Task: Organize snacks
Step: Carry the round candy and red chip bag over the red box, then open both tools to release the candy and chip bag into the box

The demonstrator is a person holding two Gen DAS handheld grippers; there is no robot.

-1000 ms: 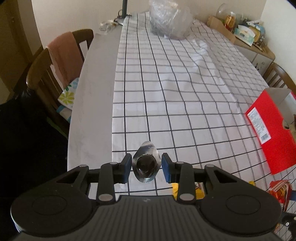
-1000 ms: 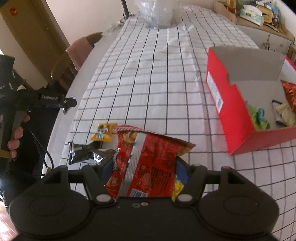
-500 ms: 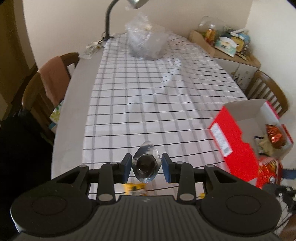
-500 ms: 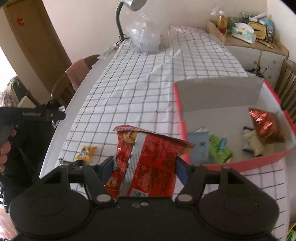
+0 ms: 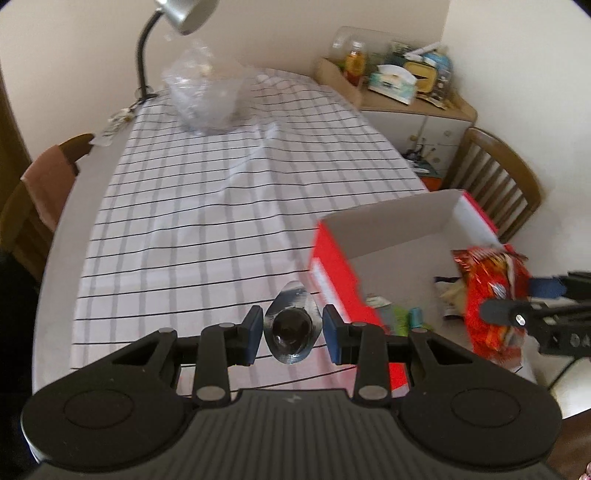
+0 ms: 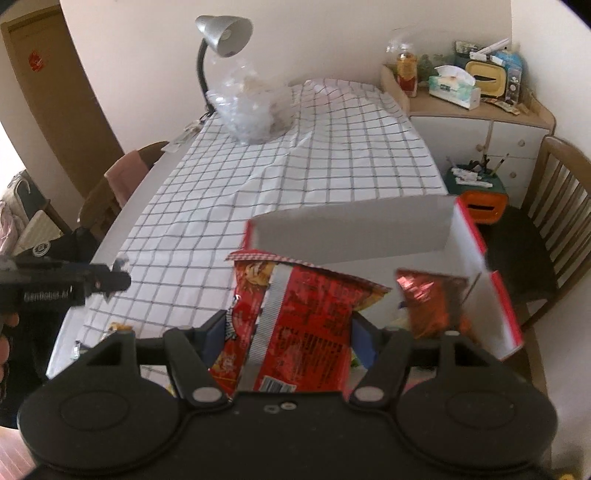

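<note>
My left gripper (image 5: 291, 328) is shut on a small silver foil snack (image 5: 291, 295) with a dark round middle, held just left of the red box (image 5: 332, 266). My right gripper (image 6: 288, 332) is shut on a red snack bag (image 6: 295, 314) above the box's open inside (image 6: 351, 236). The left wrist view shows that bag (image 5: 487, 291) over the box, with the right gripper (image 5: 521, 299) around it. Several small snacks lie in the box, among them a red foil packet (image 6: 432, 295). The left gripper (image 6: 110, 282) shows at the left of the right wrist view.
The checked tablecloth (image 5: 207, 206) covers the table. A clear plastic bag (image 6: 251, 107) and a desk lamp (image 6: 221, 33) stand at the far end. Small snacks (image 6: 118, 326) lie near the front left edge. Chairs (image 5: 498, 177) flank the table, and a cluttered cabinet (image 6: 476, 110) stands at the back right.
Both grippers have swung to the right and risen, each keeping its snack. The red bag now hangs over the box, and the foil snack is beside the box's left wall.
</note>
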